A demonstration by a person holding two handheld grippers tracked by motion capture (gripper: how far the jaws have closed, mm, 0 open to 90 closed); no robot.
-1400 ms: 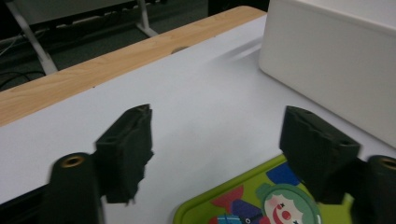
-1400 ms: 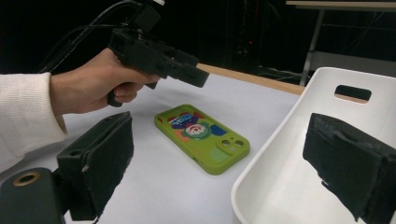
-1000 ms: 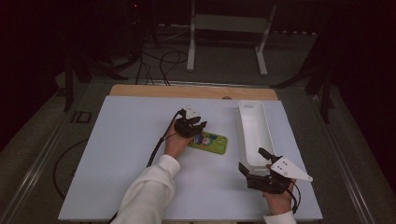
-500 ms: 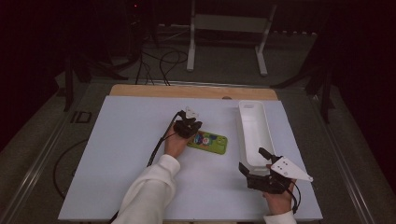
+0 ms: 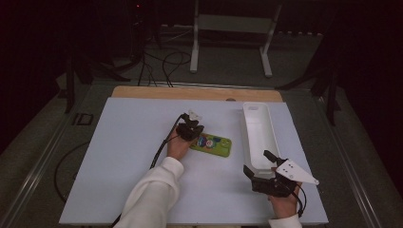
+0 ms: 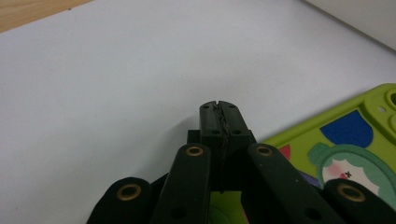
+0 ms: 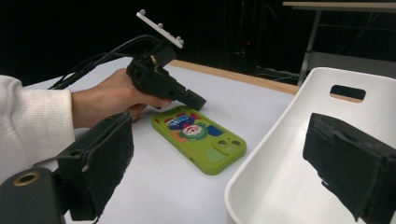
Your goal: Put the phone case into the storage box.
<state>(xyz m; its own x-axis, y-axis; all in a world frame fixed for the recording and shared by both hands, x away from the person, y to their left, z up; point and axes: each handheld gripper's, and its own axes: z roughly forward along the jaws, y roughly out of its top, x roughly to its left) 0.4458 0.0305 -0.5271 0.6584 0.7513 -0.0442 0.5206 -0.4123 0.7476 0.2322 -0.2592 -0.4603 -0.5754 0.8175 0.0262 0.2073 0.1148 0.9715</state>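
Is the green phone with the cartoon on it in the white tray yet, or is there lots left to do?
Not yet. The green cartoon phone case lies flat on the white table mat, beside the long white plastic tray, which looks empty. In hand: the left gripper, jaws shut, sits over the phone's near end. The right gripper waits open at the tray's near end. Lifting the phone likely remains.

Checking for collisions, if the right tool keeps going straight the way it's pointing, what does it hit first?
Most likely the white tray: the right tool is open with the tray's near rim between its jaws. The green phone case lies off to the side.
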